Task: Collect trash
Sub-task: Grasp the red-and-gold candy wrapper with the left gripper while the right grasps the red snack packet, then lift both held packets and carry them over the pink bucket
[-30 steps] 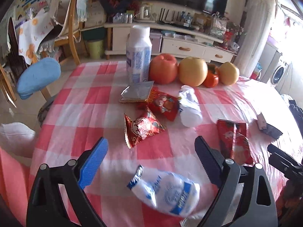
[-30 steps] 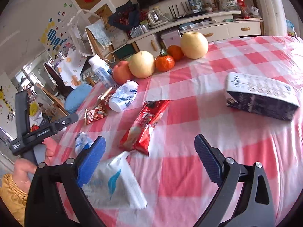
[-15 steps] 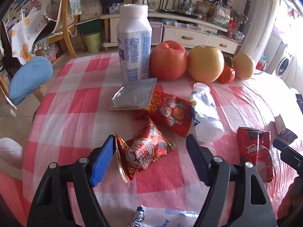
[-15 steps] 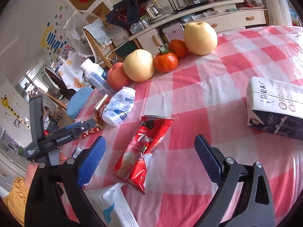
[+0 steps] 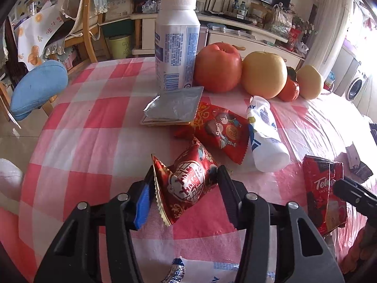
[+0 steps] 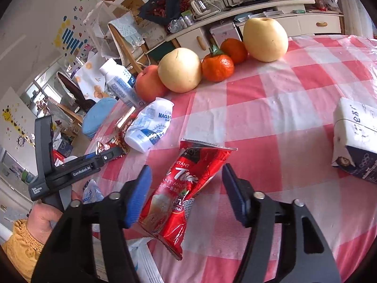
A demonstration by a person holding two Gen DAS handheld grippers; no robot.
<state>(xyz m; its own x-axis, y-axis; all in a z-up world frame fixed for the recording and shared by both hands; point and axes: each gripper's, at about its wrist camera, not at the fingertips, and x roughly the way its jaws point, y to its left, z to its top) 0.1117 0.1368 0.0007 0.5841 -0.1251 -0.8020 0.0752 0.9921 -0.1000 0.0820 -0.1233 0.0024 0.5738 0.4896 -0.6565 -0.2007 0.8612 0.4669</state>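
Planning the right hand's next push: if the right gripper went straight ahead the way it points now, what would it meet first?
The right gripper would probably first meet the red instant milk tea packet, which lies between its open fingers. Whether they already touch is unclear.

The left gripper (image 5: pixel 185 184) moved forward — jaws closed onto the red snack packet (image 5: pixel 186 184); the right gripper (image 6: pixel 186 188) now straddles the red sachet (image 6: pixel 181 188).
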